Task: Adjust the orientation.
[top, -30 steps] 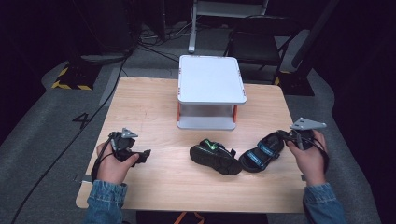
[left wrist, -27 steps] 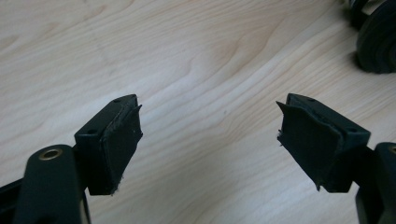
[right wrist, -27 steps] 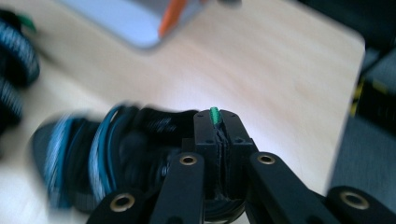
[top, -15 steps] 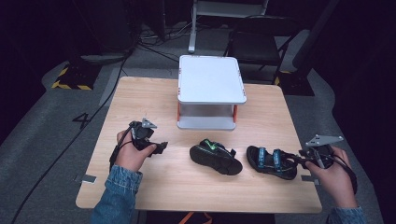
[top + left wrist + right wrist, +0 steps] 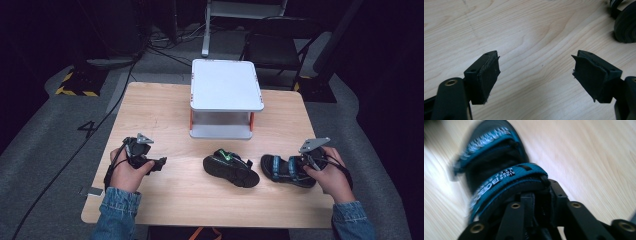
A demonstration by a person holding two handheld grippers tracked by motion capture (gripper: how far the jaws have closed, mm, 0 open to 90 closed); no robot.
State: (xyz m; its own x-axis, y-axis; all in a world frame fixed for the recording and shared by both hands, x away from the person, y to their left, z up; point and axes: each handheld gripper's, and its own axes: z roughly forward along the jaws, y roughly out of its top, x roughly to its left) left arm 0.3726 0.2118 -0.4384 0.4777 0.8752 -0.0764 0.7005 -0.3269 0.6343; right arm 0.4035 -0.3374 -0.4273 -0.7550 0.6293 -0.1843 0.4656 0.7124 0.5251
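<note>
The right gripper (image 5: 306, 163) has just been closing; its jaws clamp the heel strap of the blue sandal (image 5: 285, 170), lying lengthwise along the desk's (image 5: 160, 110) near edge, right of centre. The left gripper (image 5: 159, 164), jaws apart, is farther off.

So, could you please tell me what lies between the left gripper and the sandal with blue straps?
In the high view, the other sandal lies between the left gripper and the blue-strapped sandal; otherwise bare table.

Bare table (image 5: 165, 117) lies left (front too); white stand (image 5: 226, 85) blocks the middle back.
</note>
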